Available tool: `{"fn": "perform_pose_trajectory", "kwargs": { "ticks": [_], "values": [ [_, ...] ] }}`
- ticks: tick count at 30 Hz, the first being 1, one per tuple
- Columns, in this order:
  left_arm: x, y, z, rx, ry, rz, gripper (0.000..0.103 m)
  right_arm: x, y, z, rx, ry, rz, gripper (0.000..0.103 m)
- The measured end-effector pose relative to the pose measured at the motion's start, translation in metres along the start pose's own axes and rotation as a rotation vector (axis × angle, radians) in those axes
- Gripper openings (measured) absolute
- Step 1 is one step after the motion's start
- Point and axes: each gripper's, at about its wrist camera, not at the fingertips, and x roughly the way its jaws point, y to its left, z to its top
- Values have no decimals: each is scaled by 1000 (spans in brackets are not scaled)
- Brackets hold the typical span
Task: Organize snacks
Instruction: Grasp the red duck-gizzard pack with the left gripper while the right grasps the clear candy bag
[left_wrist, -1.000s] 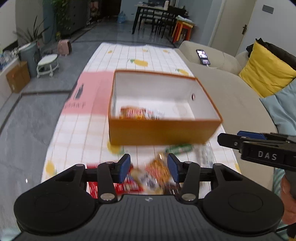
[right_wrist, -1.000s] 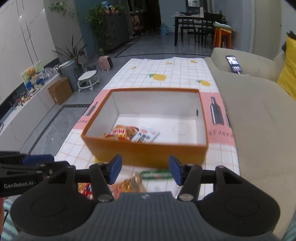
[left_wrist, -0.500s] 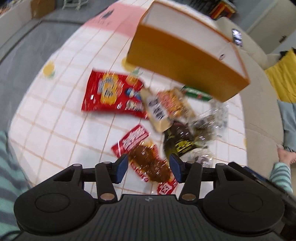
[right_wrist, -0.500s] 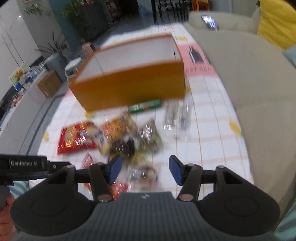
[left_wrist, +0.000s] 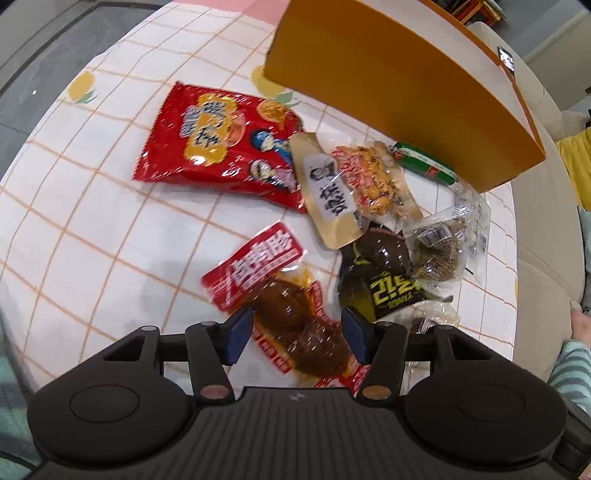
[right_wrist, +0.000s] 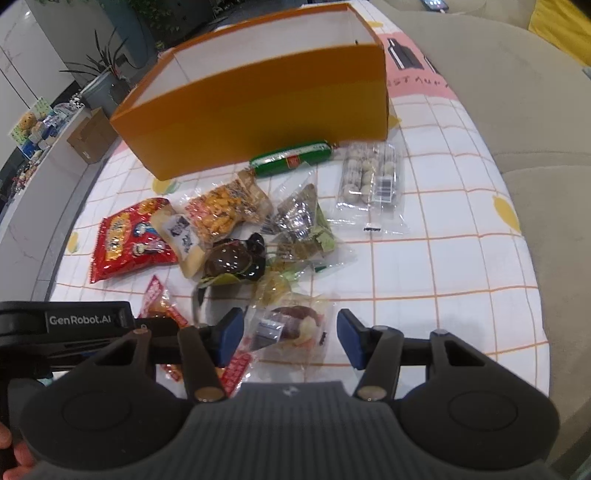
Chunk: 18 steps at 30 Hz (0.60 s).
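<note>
left claw opening over red packet, possibly untouched, orange box beyond

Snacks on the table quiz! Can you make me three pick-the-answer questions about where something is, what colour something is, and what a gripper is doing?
1. Where is the green sausage stick?
A. Inside the box
B. On the tablecloth right beside the box's front wall
C. On the sofa

2. What colour is the box outside?
A. Orange
B. Blue
C. Black

3. What is the right gripper doing?
A. Squeezing the big red bag
B. Shut on nothing
C. Open, fingers either side of a clear snack packet

Answers:
1 B, it lies on the cloth against the box front.
2 A, its outer walls are orange, its inside white.
3 C, the blue pads stand apart around the clear snack packet without pressing it.
</note>
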Motion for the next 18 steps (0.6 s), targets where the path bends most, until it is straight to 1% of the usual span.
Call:
{"fn": "perform_pose_trajectory", "kwargs": {
  "ticks": [3,5,8,9,10,11,13,14,15,16,17,18],
  "values": [
    [4,-8,2,41,-12,9,65,7,-2,0,15,21,14,54],
    [6,-14,2,85,-20,17,65,10,-3,-1,13,33,17,54],
    [10,-25,0,187,-38,30,64,13,-3,-1,0,35,20,53],
    [10,-29,-1,237,-49,43,59,13,-3,-1,-5,34,22,53],
    [11,-33,-2,289,-61,63,58,13,-3,0,-8,34,23,53],
    [11,-36,-4,338,-70,79,58,13,-4,0,-8,35,23,53],
    [10,-39,-8,395,-69,100,58,13,-6,0,-8,35,24,53],
    [8,-39,-10,406,-63,103,61,12,-7,-1,-6,36,24,53],
    [7,-38,-11,404,-52,101,71,12,-7,-1,-4,37,25,53],
    [6,-37,-12,394,-39,99,75,11,-8,-2,-2,38,26,53],
    [5,-34,-14,378,-27,94,78,11,-8,-2,0,39,26,53],
    [5,-31,-15,359,-12,87,79,11,-9,-2,1,39,27,53]
  ]
}}
